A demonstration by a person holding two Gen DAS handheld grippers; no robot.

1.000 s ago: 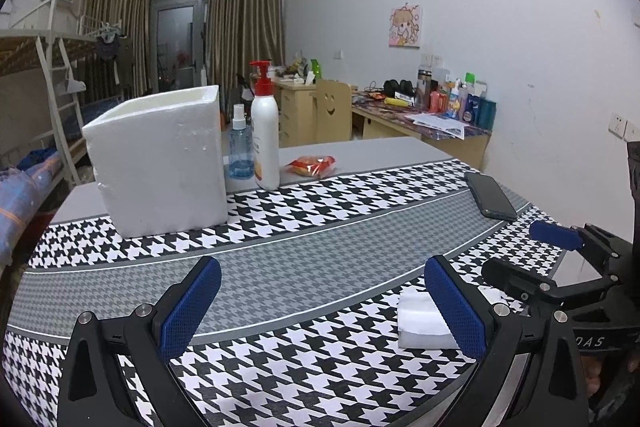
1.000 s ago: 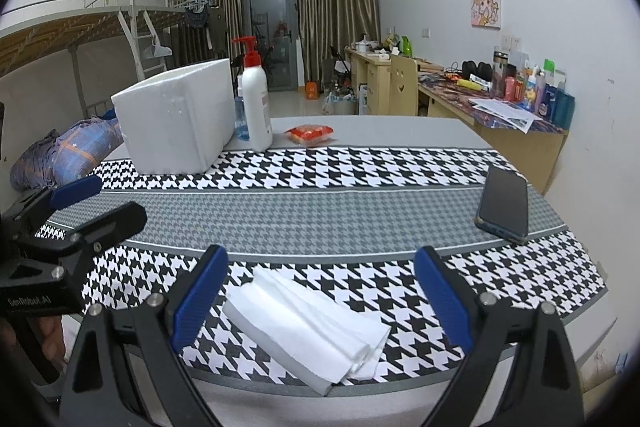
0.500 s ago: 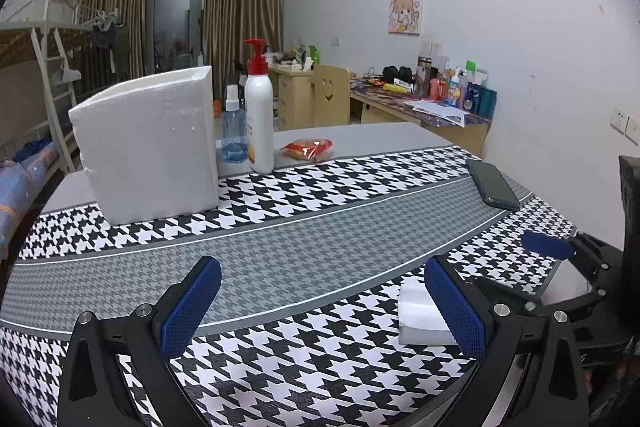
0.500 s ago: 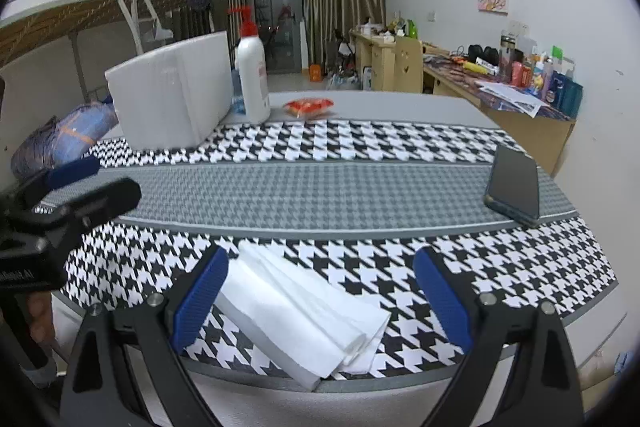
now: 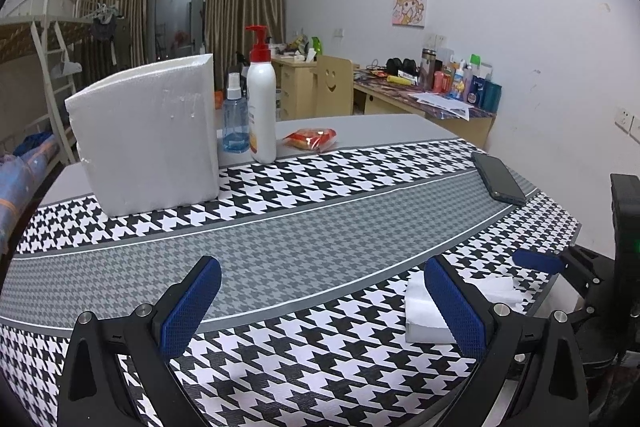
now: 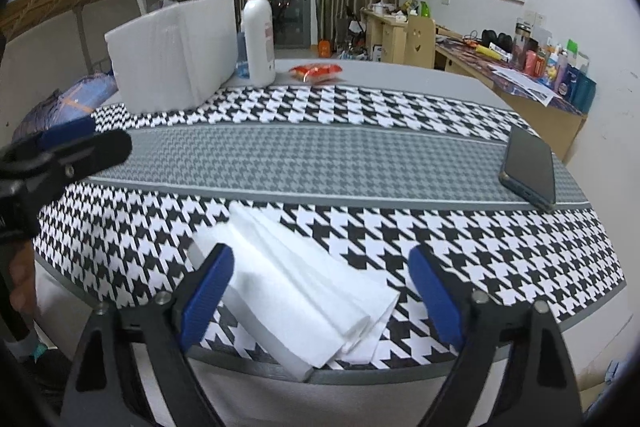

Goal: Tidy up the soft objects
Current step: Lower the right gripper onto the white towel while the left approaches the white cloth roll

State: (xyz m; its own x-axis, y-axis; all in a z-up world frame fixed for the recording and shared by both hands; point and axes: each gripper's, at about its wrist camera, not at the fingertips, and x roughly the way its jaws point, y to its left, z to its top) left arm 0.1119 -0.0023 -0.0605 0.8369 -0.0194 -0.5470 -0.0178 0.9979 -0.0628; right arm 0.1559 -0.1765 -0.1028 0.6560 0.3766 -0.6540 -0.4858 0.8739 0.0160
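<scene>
Right claw (image 6: 320, 291) straddling the tissue stack (image 6: 296, 291), jaws wide but closing, pads not yet pressing on the paper. Stack lying at the near edge of the counter (image 6: 320, 155), one corner overhanging the rim, loose top sheets fanned toward the right. Left claw (image 5: 320, 307) hovering beside it, jaws spread, nothing between them.

Likely trouble from here:
- Pinching only the top few sheets, because of the fanned, unaligned layers; rest of the pile left behind or dragged.
- Pushing the stack off the rim, given the overhang and the slick patterned cloth; any sideways nudge from the left pad (image 6: 208, 287), already at the pile's edge, probably enough.
- Crumpling rather than lifting, since soft paper gives no resistance to a squeeze across its width.
- Snagging the cloth itself if the pads come in too low.
- Bumping the left claw, close by on that side.

Phone (image 6: 530, 167) well apart, foam box (image 6: 172, 63) and pump bottle (image 6: 259, 27) at the far side, none at risk.
</scene>
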